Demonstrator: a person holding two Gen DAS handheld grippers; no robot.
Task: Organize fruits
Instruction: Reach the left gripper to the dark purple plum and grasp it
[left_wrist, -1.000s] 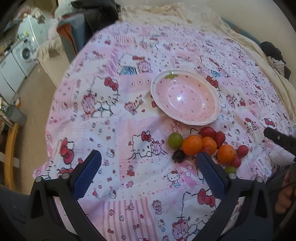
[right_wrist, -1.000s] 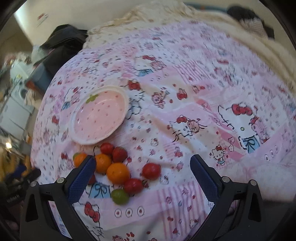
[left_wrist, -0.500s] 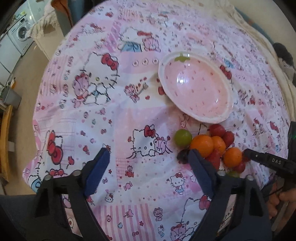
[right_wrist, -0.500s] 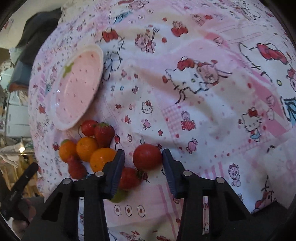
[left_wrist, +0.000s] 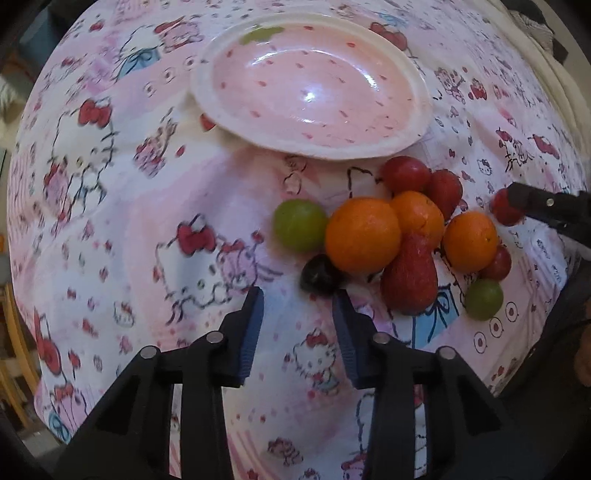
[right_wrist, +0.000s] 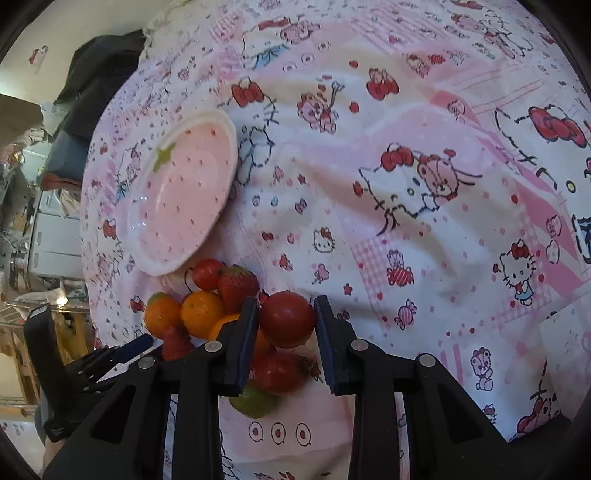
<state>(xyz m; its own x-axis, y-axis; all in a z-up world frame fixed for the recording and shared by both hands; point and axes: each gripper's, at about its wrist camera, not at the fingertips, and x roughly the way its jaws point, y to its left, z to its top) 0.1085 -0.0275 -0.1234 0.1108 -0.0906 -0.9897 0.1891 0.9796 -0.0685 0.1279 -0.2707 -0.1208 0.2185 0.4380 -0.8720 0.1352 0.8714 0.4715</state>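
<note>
A: What is lying under everything?

B: A pink Hello Kitty bedsheet (left_wrist: 155, 229) is covering the whole surface. A pink strawberry-patterned bowl (left_wrist: 310, 92) with a cream rim is sitting on it at the far side, holding nothing.

A: And the fruit?

B: It is sitting in a pile just near of the bowl. The largest orange (left_wrist: 362, 235) is glowing bright and smooth at the left of the pile, with two smaller oranges to its right. A red strawberry (left_wrist: 410, 278) is lying just near of them. A green grape (left_wrist: 300, 224) is touching the big orange's left side, and a dark grape (left_wrist: 318, 275) is sitting near of both.

A: What are the grippers doing?

B: The left gripper (left_wrist: 297, 295) is hovering with its jaws spread a little, just short of the dark grape. The right gripper (right_wrist: 286, 319) is pinching a round, glossy red tomato (right_wrist: 287, 319) between its blue pads at the pile's right edge.
</note>
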